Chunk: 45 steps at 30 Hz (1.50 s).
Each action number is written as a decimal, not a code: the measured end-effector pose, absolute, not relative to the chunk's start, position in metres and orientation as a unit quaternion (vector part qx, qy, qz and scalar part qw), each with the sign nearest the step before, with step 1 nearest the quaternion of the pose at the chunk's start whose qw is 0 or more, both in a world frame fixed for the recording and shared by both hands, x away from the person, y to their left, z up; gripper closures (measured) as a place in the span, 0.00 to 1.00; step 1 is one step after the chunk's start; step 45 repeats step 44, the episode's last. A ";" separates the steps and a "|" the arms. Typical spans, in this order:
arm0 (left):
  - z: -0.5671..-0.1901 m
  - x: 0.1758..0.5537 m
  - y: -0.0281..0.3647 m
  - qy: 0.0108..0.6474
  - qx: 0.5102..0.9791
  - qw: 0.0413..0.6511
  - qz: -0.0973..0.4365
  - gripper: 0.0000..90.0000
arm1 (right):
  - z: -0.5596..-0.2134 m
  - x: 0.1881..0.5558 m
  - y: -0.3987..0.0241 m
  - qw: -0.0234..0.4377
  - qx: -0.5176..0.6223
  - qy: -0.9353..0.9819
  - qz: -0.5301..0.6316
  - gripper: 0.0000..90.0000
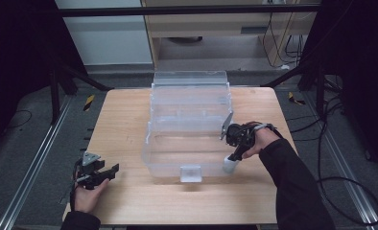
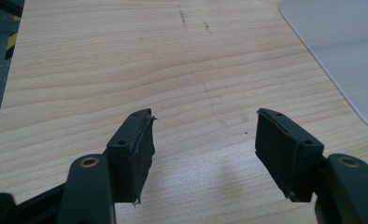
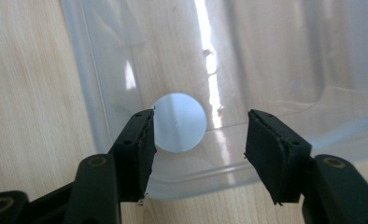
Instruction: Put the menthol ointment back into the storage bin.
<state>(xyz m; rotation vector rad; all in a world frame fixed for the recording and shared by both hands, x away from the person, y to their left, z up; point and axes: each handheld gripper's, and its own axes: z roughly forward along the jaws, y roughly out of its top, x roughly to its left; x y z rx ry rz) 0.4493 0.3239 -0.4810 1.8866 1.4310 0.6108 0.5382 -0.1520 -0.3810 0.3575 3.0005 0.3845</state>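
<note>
Over at the near left corner of the tabletop, the left hand-held gripper sits low in the person's hand, jaws spread apart with nothing but bare wood between them. It points toward the middle of the table, and the nearest thing to it is the clear plastic bin, a little way off to its right. It looks idle to me.

The bin stands in the middle, open at the top, with a small latch tab on its near wall.

At the bin's near right corner is where things are happening. The right hand-held gripper points steeply down, and just under its tips stands a small white cylinder, upright on the wood and close against the outside of the bin. From the gripper's own camera the white cylinder appears as a round disc seen end-on, so its long axis runs straight up toward the gripper. The right jaws are apart and empty; the disc lies toward the left jaw, touching or overlapping its edge, with a clear gap to the other. I'd judge the right hand is the one to take it, after a slight sideways shift to centre it, then straight down.
</note>
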 end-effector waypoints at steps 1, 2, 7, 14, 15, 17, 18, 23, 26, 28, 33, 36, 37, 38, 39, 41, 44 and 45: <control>-0.481 0.449 0.324 0.551 0.725 0.341 0.235 0.41 | -0.372 0.535 -0.158 0.060 0.134 0.978 0.150 0.45; -0.481 0.449 0.324 0.551 0.725 0.341 0.235 0.41 | -0.372 0.535 -0.158 0.060 0.134 0.978 0.150 0.45; -0.481 0.449 0.324 0.551 0.724 0.342 0.235 0.41 | -0.350 0.519 -0.177 0.096 0.189 0.953 0.215 0.38; -0.481 0.449 0.323 0.550 0.725 0.341 0.234 0.41 | -0.350 0.501 -0.201 0.128 0.230 0.921 0.287 0.32; -0.481 0.449 0.323 0.550 0.725 0.341 0.235 0.41 | -0.356 0.492 -0.211 0.146 0.248 0.905 0.314 0.29; -0.481 0.449 0.323 0.551 0.725 0.341 0.235 0.41 | -0.359 0.489 -0.215 0.152 0.262 0.896 0.324 0.27; -0.482 0.449 0.322 0.551 0.725 0.341 0.235 0.41 | -0.362 0.485 -0.221 0.161 0.277 0.884 0.341 0.25; -0.482 0.449 0.322 0.551 0.725 0.339 0.235 0.41 | -0.390 0.470 -0.245 0.188 0.331 0.836 0.396 0.20; -0.482 0.449 0.322 0.552 0.725 0.339 0.237 0.41 | -0.409 0.465 -0.257 0.193 0.357 0.822 0.400 0.17; -0.482 0.449 0.322 0.551 0.725 0.339 0.237 0.40 | -0.422 0.465 -0.262 0.195 0.375 0.813 0.400 0.16; -0.483 0.449 0.323 0.550 0.725 0.339 0.239 0.40 | -0.446 0.468 -0.276 0.205 0.422 0.788 0.398 0.15; -0.484 0.449 0.324 0.553 0.723 0.338 0.239 0.39 | -0.461 0.470 -0.282 0.208 0.448 0.778 0.389 0.13; -0.485 0.450 0.324 0.553 0.723 0.337 0.240 0.39 | -0.467 0.471 -0.285 0.207 0.457 0.777 0.381 0.12; -0.485 0.450 0.325 0.554 0.723 0.337 0.240 0.39 | -0.471 0.472 -0.287 0.210 0.463 0.775 0.376 0.11; -0.485 0.450 0.325 0.554 0.722 0.337 0.240 0.39 | -0.474 0.472 -0.288 0.206 0.471 0.773 0.373 0.11; -0.485 0.450 0.326 0.555 0.722 0.337 0.241 0.39 | -0.481 0.472 -0.294 0.214 0.483 0.765 0.368 0.11; -0.485 0.450 0.326 0.555 0.722 0.337 0.241 0.38 | -0.484 0.470 -0.295 0.222 0.491 0.758 0.368 0.11; -0.485 0.450 0.326 0.555 0.722 0.337 0.241 0.38 | -0.484 0.470 -0.295 0.222 0.491 0.758 0.368 0.11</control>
